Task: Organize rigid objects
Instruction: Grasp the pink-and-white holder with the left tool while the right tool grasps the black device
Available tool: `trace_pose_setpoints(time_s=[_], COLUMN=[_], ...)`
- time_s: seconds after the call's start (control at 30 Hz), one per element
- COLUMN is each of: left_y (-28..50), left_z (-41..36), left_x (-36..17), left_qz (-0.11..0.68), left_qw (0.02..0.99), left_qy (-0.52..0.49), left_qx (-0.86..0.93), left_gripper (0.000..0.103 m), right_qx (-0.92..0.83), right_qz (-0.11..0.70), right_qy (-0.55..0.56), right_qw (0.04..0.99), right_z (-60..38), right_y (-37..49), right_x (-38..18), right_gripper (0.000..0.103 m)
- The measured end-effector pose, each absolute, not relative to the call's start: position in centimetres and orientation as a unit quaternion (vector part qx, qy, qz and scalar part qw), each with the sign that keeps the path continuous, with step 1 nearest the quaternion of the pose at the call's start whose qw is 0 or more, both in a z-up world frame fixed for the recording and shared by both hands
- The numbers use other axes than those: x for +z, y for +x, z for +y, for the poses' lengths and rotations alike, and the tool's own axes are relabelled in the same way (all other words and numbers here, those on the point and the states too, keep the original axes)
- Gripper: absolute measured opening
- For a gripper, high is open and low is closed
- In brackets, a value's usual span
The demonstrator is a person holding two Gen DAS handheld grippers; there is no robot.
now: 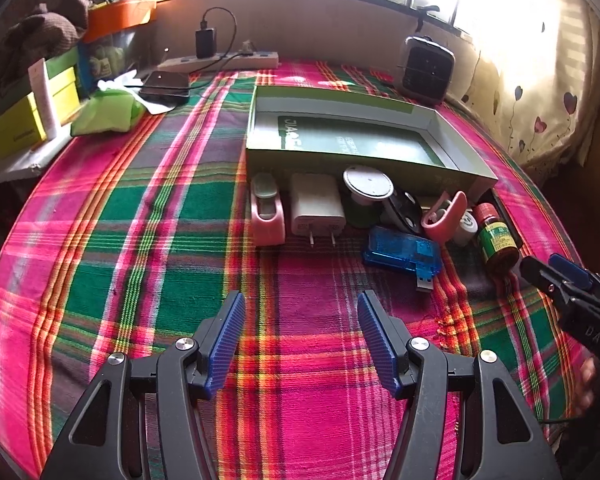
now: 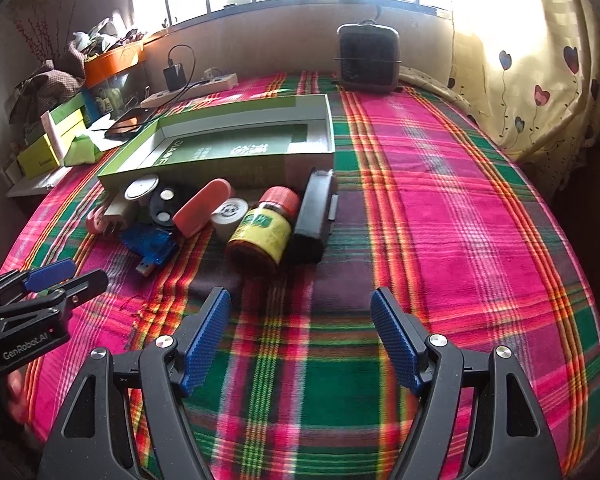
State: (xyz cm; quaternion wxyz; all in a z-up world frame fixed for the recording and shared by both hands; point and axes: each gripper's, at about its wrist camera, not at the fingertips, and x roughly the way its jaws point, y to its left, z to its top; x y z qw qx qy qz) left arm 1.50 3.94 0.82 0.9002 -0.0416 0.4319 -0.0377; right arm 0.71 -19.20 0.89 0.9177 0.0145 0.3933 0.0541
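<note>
A green open box (image 1: 260, 160) (image 2: 204, 166) lies on the plaid cloth. In front of it lie a pink clip (image 1: 266, 216), a white charger plug (image 1: 318, 210), a round white lid (image 1: 367, 182), a blue USB device (image 1: 400, 252) (image 2: 150, 246), a pink case (image 1: 446, 216) (image 2: 202, 208), a brown medicine bottle (image 1: 498, 240) (image 2: 262, 232) and a black block (image 2: 314, 216). My left gripper (image 1: 300, 316) is open and empty, short of the plug. My right gripper (image 2: 300, 312) is open and empty, just short of the bottle.
A small heater (image 1: 428, 68) (image 2: 368, 60) stands at the back by the window. A power strip (image 1: 220, 62) with a charger, a phone (image 1: 166, 84), yellow-green boxes (image 1: 28, 120) and an orange tub (image 1: 120, 16) crowd the far left. A heart curtain (image 2: 540, 80) hangs right.
</note>
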Motion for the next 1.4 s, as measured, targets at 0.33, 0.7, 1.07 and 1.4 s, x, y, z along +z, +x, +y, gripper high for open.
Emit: trace_pose_setpoints(time_s=[0.33, 0.7, 1.07, 1.4], left_y=[3.9, 6.2, 7.3, 8.7], left_z=[6.0, 6.9, 7.7, 7.4], left_x=[1.6, 1.2, 0.9, 0.7], left_qz=[0.426, 0.431, 0.434, 0.434], left_qw=[0.902, 0.900, 0.899, 0.900], left_qy=[-0.068, -0.061, -0.055, -0.041], left_qx=[-0.032, -0.010, -0.007, -0.005], left_gripper=[0.059, 0.058, 0.058, 0.058], right_qx=[0.038, 0.044, 0.038, 0.050], right_qz=[0.383, 0.403, 0.419, 0.433], right_qy=[0.042, 0.047, 0.046, 0.027], right_qw=[0.922, 0.913, 0.906, 0.900], right_z=[-21.4, -21.5, -21.8, -21.3], right_y=[3.5, 5.7, 6.9, 8.0], right_x=[2.4, 1.7, 1.3, 0.5], right_gripper=[0.073, 0.073, 0.055, 0.047])
